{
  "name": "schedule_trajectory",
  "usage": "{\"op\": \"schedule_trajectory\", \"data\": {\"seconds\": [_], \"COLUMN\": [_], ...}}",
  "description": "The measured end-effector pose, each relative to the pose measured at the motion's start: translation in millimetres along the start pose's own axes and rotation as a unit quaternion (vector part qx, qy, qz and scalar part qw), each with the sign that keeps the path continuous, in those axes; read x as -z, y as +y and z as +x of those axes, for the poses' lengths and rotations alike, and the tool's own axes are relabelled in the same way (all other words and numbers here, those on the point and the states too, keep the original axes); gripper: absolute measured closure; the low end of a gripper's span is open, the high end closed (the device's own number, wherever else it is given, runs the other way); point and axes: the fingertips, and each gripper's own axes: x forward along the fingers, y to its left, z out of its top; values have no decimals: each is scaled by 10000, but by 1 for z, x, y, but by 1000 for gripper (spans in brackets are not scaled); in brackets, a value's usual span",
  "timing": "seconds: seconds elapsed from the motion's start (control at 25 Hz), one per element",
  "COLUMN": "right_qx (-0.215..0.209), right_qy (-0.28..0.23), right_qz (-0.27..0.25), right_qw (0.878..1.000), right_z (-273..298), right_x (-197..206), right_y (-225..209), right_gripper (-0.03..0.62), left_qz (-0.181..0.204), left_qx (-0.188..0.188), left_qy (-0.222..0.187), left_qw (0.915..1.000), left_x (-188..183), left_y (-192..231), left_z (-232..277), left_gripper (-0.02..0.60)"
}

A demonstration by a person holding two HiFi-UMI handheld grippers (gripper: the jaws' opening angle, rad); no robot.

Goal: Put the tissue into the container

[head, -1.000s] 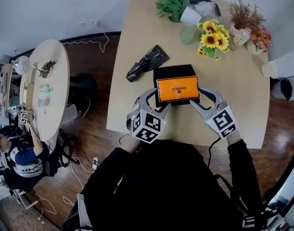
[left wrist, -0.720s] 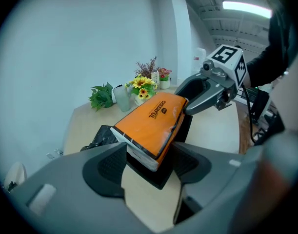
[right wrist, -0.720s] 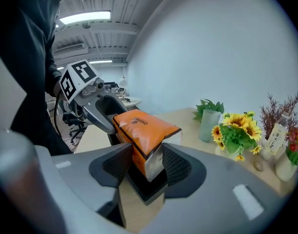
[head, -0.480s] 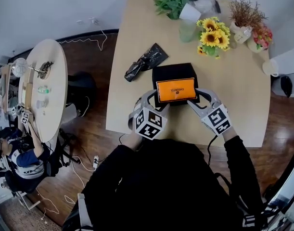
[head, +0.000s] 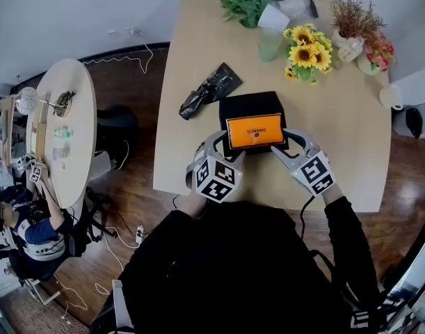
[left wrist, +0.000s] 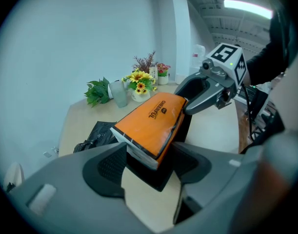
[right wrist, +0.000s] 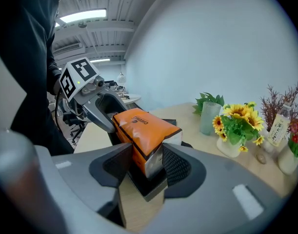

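Gripping the orange tissue pack (head: 254, 131) by its 2 short ends, left tool (head: 227, 147) and right tool (head: 284, 142) both clamped on it, right over the black container (head: 250, 104) on the worktop (head: 191, 82).

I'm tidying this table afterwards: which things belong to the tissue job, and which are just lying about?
In the job: orange tissue pack, black container, left gripper and right gripper, each gripping an end of the pack.

Just lying about: black plastic bag, sunflowers, green plant, glass cup, dried-flower vase.
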Motion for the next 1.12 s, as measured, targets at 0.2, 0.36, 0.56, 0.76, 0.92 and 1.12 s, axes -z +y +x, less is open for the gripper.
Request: {"op": "schedule_trajectory", "data": {"seconds": [0.2,0.36,0.56,0.76,0.92,1.12], "right_qx": [-46,-61,-39,-32,-31,-13], "right_qy": [81,150,251,318,406,417], "right_qz": [-85,-65,-75,-39,38,74], "right_qw": [9999,9998,9996,9995,9992,9991], "right_z": [3,4,9,13,14,15], "right_x": [3,9,17,20,24,24], "right_y": [1,-1,-1,-3,-4,-5], "right_gripper": [401,401,401,399,396,398], "left_qz": [-72,-27,16,-47,-16,-143], "left_qx": [24,72,135,156,126,166], "left_qy": [127,191,263,445,573,568], "left_qw": [9999,9998,9996,9989,9983,9981], "left_x": [5,7,10,11,11,12], "left_y": [-1,-3,-4,-2,-2,-2], "left_z": [3,6,11,14,16,17], "left_gripper": [319,321,321,321,321,321]}}
